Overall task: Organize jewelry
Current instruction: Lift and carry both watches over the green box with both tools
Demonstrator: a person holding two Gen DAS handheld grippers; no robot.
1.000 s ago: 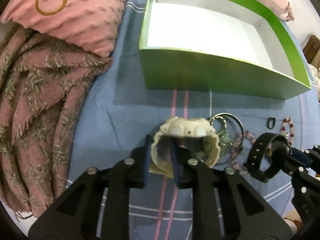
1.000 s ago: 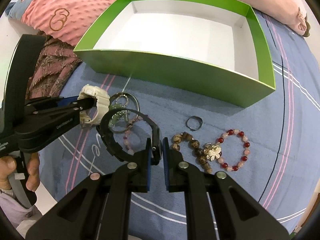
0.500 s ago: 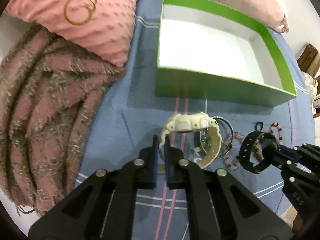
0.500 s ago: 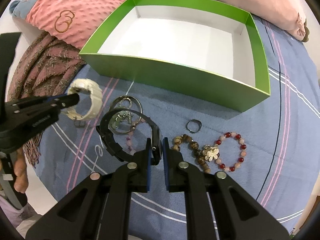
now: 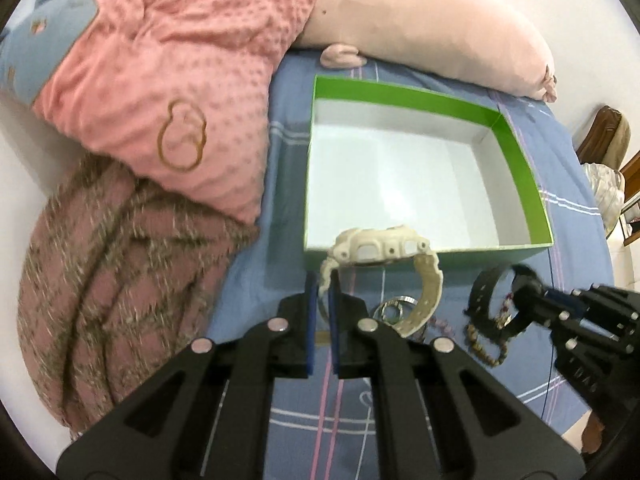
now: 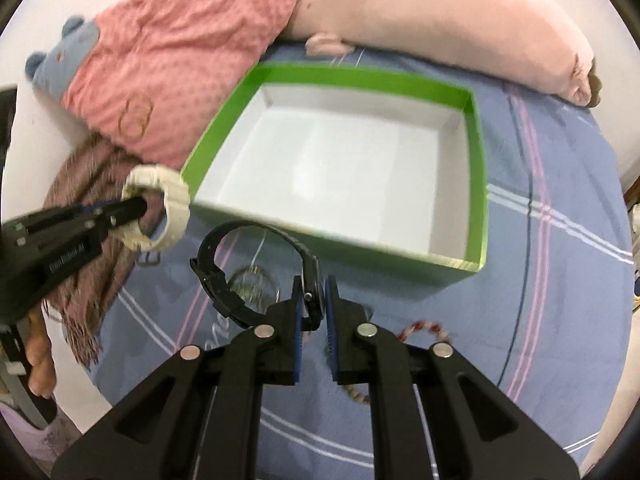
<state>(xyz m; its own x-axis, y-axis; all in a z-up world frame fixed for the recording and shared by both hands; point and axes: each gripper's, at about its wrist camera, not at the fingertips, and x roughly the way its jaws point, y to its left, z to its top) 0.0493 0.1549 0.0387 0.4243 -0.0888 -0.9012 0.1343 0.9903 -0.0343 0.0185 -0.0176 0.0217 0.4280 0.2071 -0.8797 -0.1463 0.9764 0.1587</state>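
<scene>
My left gripper (image 5: 323, 285) clamped the white watch (image 5: 380, 250) by its strap, my right gripper (image 6: 311, 294) the black watch (image 6: 256, 270). I held both clear of the bedsheet (image 6: 560, 280), the green box (image 6: 476, 184) at twelve o'clock, ready to receive them.

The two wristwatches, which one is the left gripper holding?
The chunky cream-white plastic watch, its strap pinched by the left gripper. The slimmer black watch is in the right gripper.

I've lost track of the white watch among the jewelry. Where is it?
The white watch hangs by its strap in the shut left gripper, in front of the green box; the right wrist view shows it at left.
</scene>
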